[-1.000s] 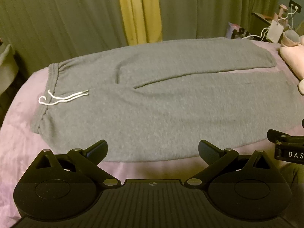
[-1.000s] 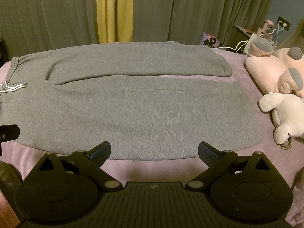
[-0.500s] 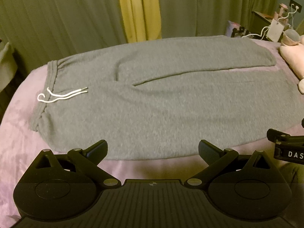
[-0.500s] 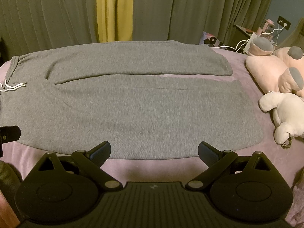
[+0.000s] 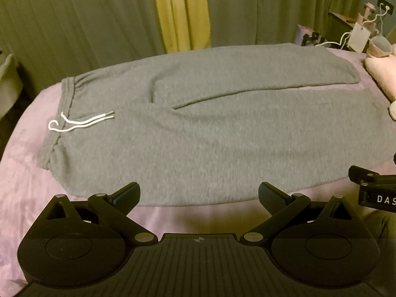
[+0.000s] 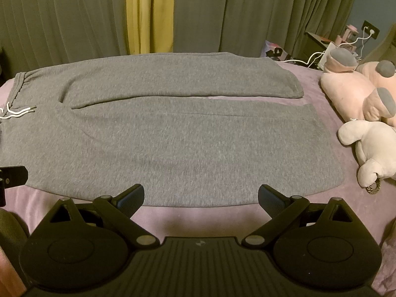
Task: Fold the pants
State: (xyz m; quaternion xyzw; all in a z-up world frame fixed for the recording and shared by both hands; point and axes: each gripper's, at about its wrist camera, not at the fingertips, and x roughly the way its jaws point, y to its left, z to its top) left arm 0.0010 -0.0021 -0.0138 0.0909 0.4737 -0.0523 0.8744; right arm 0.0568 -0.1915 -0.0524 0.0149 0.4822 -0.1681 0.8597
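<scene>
**Grey sweatpants spread flat on the bed, both tools wide apart and holding nothing**

The grey sweatpants (image 5: 210, 133) lie unfolded across the bed (image 5: 22, 185), laid sideways to both cameras: waistband (image 5: 64, 113) toward the left, leg ends toward the right. The fabric is a heathered mid-grey fleece, mostly smooth, with light gathers at the elastic waistband. A white drawstring (image 5: 79, 123) curls out from the waist and rests on the front of the pants. The two legs run side by side; the far leg (image 6: 173, 79) lies slightly apart from the near leg (image 6: 185, 153) toward the cuffs, where a thin strip of lilac bed cover shows between them. The near leg's lower edge curves along the cover just ahead of both tools.

The left tool (image 5: 199, 194) has its jaws spread wide, empty, hovering at the near hem, toward the waist half. The right tool (image 6: 201, 195) is equally spread and empty, at the near hem toward the cuff half.

Beside the cuffs sit a pink plush toy (image 6: 356, 91) and a pale plush toy (image 6: 371, 146). Olive curtains (image 6: 247, 12) with a yellow strip (image 6: 148, 12) hang behind the bed.
</scene>
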